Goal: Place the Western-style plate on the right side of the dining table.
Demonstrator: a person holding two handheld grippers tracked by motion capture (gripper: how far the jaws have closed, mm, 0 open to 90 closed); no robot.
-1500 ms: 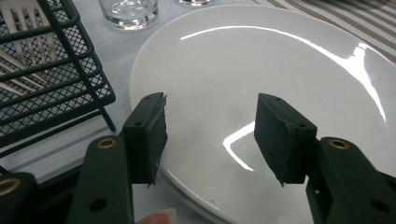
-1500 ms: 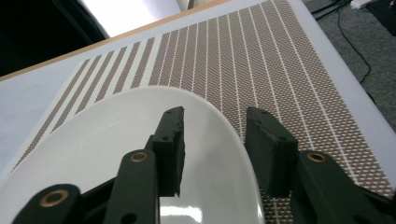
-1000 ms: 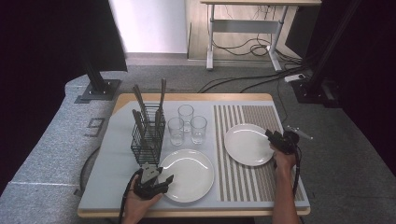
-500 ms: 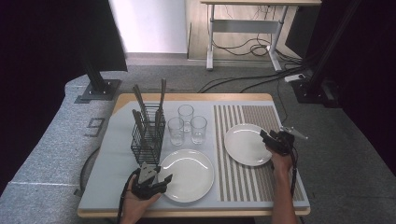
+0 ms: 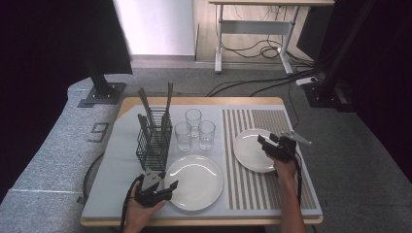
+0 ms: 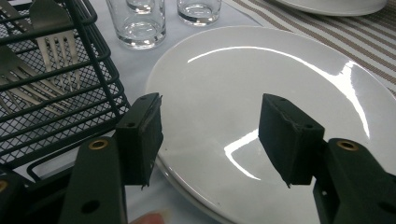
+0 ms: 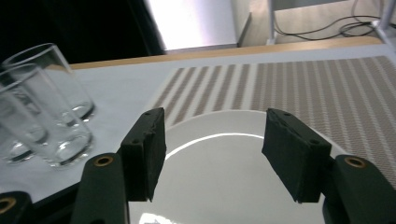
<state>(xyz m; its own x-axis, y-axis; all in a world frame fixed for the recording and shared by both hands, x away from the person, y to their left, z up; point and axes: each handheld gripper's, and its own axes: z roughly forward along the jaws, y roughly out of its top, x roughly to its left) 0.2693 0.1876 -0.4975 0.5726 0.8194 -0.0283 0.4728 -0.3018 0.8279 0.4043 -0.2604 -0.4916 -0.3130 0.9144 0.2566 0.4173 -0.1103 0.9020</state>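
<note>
A white plate point(image 5: 194, 182) lies on the pale mat near the table's front. My left gripper point(image 5: 168, 187) hovers at its left rim, open, jaws pointing right. In the left gripper view the jaws point(image 6: 210, 126) straddle that plate point(image 6: 261, 79) without pressing on it; they have just been opening. A second white plate point(image 5: 248, 151) rests on the striped placemat point(image 5: 262, 189). My right gripper point(image 5: 265, 143) hangs over its right part, open. The right gripper view has its jaws point(image 7: 212, 140) above the plate point(image 7: 215, 163) with nothing between them; they have just been opening too.
A black wire basket point(image 5: 153, 141) with forks and other cutlery stands left of centre, close to my left gripper. Three empty glasses point(image 5: 194, 127) stand clustered between the basket and the placemat. The table's wooden edge point(image 5: 204, 221) runs along the front.
My right gripper has shifted left over the plate on the placemat and lifted a little, and its jaws stand wider. The left gripper has stayed in place with its jaws slightly wider.
</note>
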